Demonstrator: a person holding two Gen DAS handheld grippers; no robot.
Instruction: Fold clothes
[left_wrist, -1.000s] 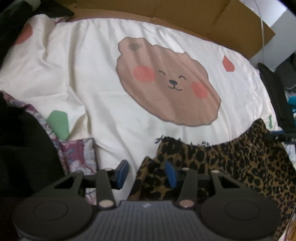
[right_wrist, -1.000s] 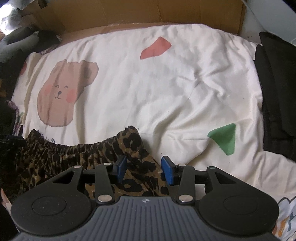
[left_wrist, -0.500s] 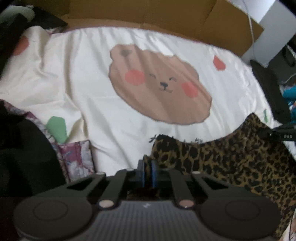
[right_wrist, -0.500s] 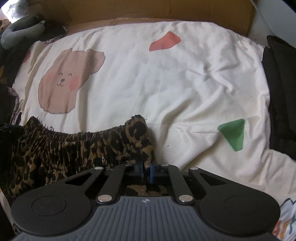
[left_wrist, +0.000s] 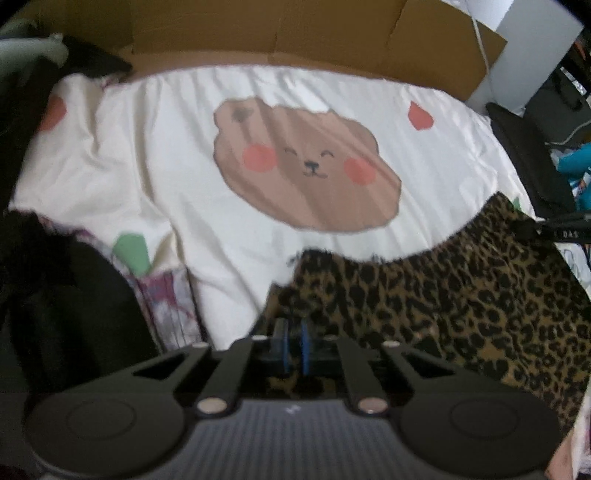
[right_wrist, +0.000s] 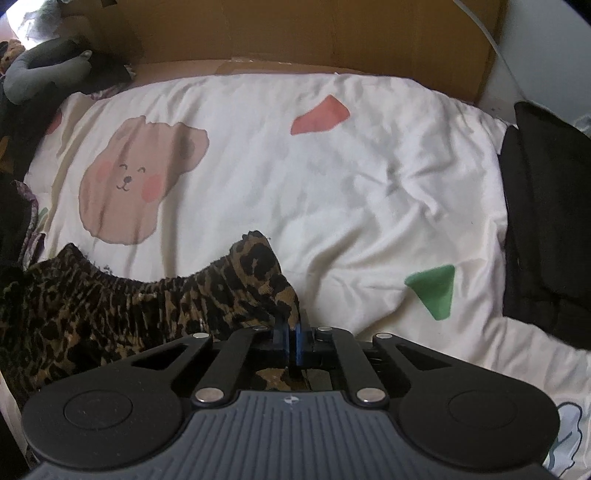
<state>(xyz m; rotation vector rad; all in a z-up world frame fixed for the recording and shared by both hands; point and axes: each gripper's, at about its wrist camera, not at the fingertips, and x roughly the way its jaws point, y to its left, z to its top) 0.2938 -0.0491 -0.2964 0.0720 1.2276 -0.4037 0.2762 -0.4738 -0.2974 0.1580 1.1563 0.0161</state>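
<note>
Leopard-print garment, stretched between left gripper and right gripper, each clenched on a waistband corner, above bear-print sheet.

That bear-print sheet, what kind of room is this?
Probably a bedroom at home. The cream sheet with a cartoon bear looks like bedding, cardboard stands behind it, and dark clothes are piled at its side.

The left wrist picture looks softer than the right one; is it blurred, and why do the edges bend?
Left wrist view: slightly smeared throughout, the leopard-print garment and bear print soft. Right wrist view: crisper, daylight even on the sheet. Both: fisheye lenses bow the edges and darken the corners.
</note>
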